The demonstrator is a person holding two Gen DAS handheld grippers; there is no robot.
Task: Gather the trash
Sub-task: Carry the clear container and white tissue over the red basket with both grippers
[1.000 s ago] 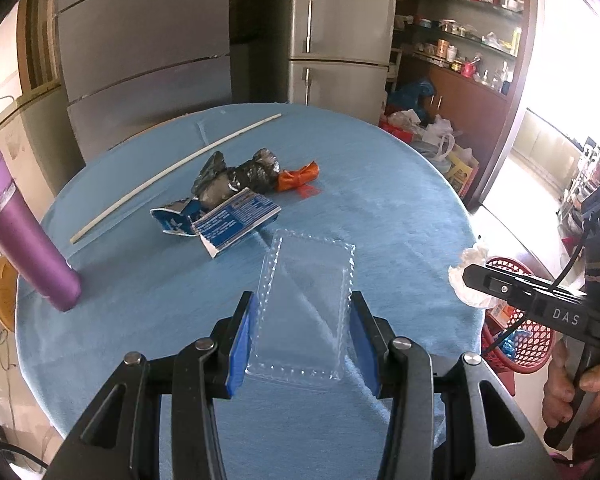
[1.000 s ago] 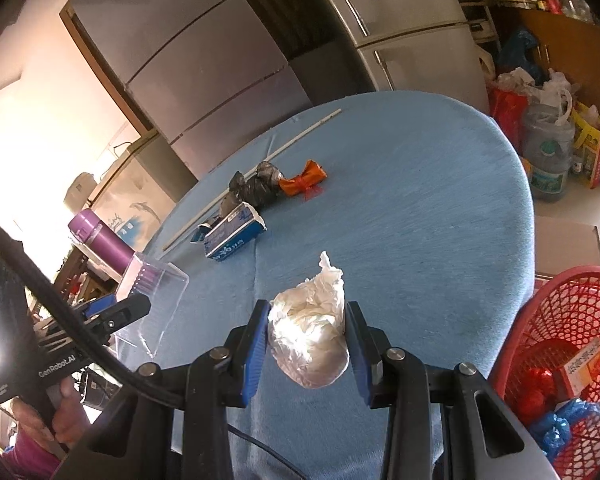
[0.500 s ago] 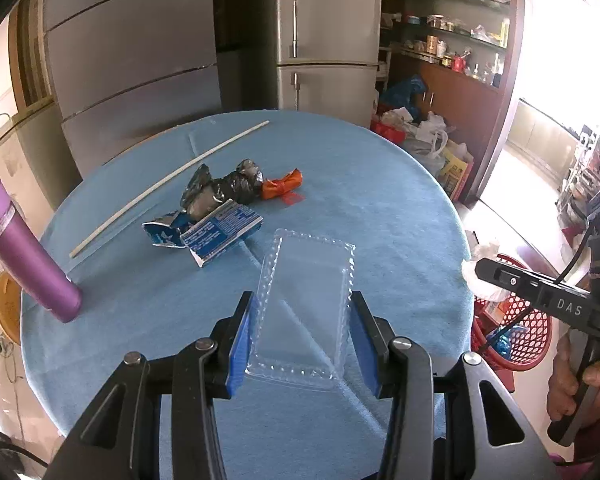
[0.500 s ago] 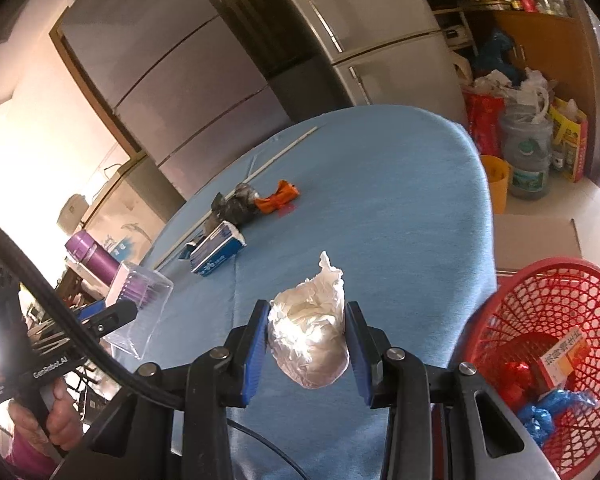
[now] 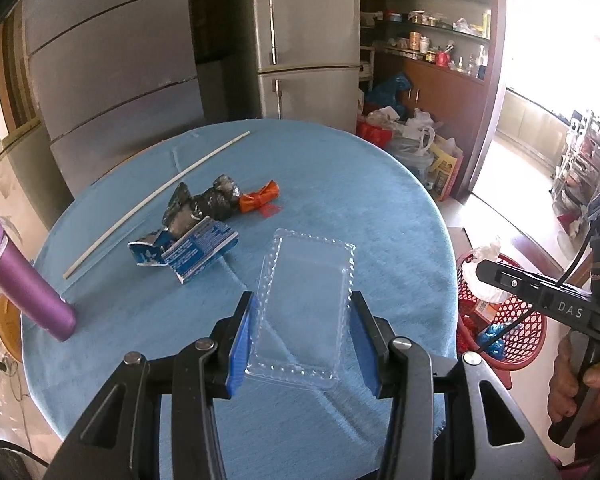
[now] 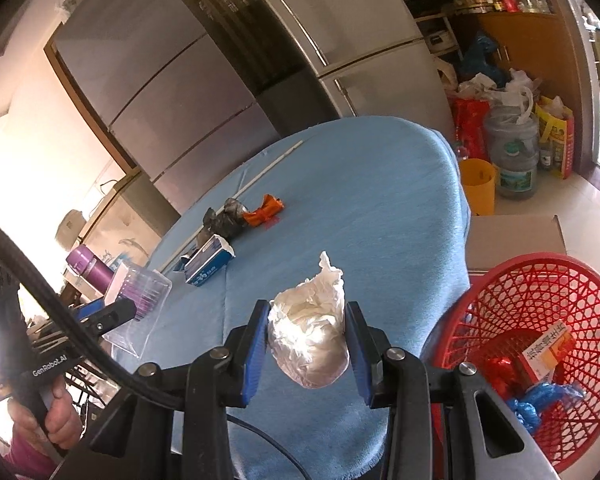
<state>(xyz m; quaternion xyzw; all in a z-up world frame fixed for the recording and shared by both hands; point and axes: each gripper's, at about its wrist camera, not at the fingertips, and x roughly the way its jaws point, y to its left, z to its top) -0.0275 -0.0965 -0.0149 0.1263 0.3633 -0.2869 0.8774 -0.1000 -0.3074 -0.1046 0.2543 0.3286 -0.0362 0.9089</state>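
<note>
My left gripper (image 5: 302,338) is shut on a clear plastic tray (image 5: 306,304) and holds it above the blue table (image 5: 360,200). The tray also shows in the right wrist view (image 6: 138,304). My right gripper (image 6: 306,344) is shut on a crumpled white plastic bag (image 6: 308,336), held over the table's edge beside the red trash basket (image 6: 540,312). In the left wrist view the bag (image 5: 482,276) hangs over the basket (image 5: 516,332). On the table lie a blue carton (image 5: 196,252), a black crumpled wrapper (image 5: 204,204) and an orange wrapper (image 5: 260,198).
A purple bottle (image 5: 24,280) lies at the table's left edge. A long white stick (image 5: 156,200) lies across the far table. The basket holds a red wrapper (image 6: 500,372), an orange box (image 6: 548,348) and blue plastic (image 6: 540,400). Fridges, bags, a water jug (image 6: 512,160) stand behind.
Both grippers have pulled back and up from the table with their loads. The right gripper with the bag has moved towards the red basket, which now shows more fully.
</note>
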